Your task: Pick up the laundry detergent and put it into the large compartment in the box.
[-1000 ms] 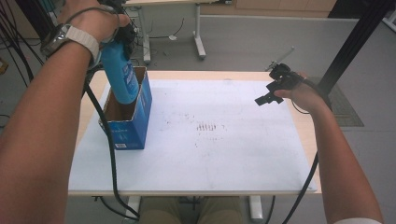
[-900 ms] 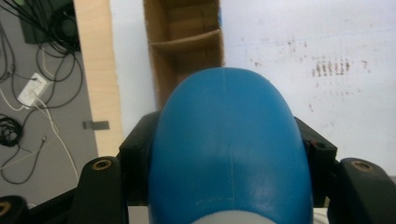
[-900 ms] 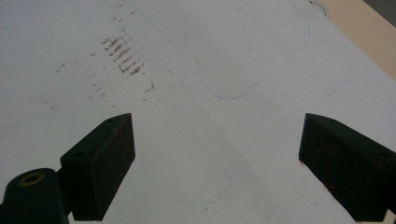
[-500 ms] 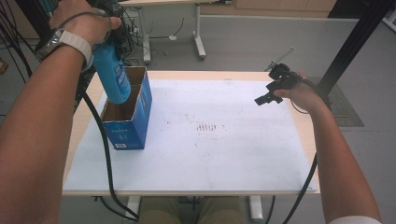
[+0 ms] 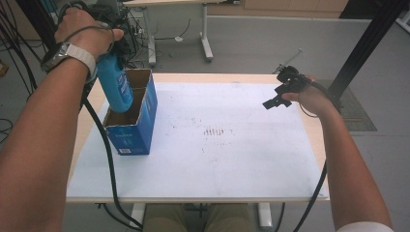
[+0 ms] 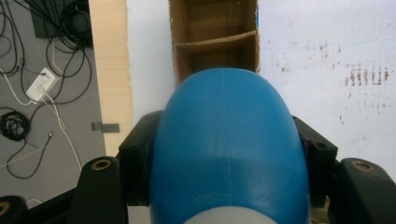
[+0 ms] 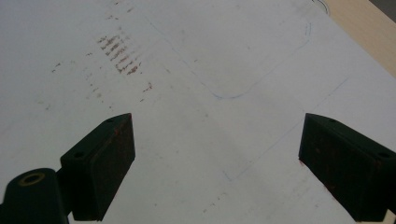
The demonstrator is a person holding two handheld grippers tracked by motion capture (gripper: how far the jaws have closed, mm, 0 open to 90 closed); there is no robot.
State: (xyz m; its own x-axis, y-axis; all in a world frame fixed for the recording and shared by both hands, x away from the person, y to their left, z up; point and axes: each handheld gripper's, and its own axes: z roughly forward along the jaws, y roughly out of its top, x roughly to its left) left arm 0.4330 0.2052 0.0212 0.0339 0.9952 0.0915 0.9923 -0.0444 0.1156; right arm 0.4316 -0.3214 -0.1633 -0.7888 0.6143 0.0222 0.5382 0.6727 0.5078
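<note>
The left gripper (image 5: 107,48) is clamping a blue bottle (image 5: 115,87) between its black jaws, and the bottle is hanging upright with its lower end dipping into the open top of the box (image 5: 131,116) at the left side of the table (image 5: 232,159). In the left gripper view the bottle (image 6: 229,144) is bulging out past both jaws, its rounded end pointing down toward the cardboard compartments of the box (image 6: 215,42) just below. The bottle is looking like smooth, stiff moulded plastic, so it is probably holding its shape under the squeeze, but the glossy curved wall is giving the flat pads little to bite on; a grip across the widest part of the body, as here, is seeming the safest hold, since a grasp nearer the taper could slide. Whether it is full or empty I cannot tell, so its weight is remaining a guess. The box is thin card with an inner divider, light and easy to nudge or tip if the bottle is catching a wall on the way in. The right gripper (image 5: 279,95) is hovering over the far right of the table, well apart from bottle and box, its jaws standing wide with nothing between them; in the right gripper view the pads (image 7: 105,158) are framing bare white tabletop marked with faint brown smudges (image 7: 119,56).
</note>
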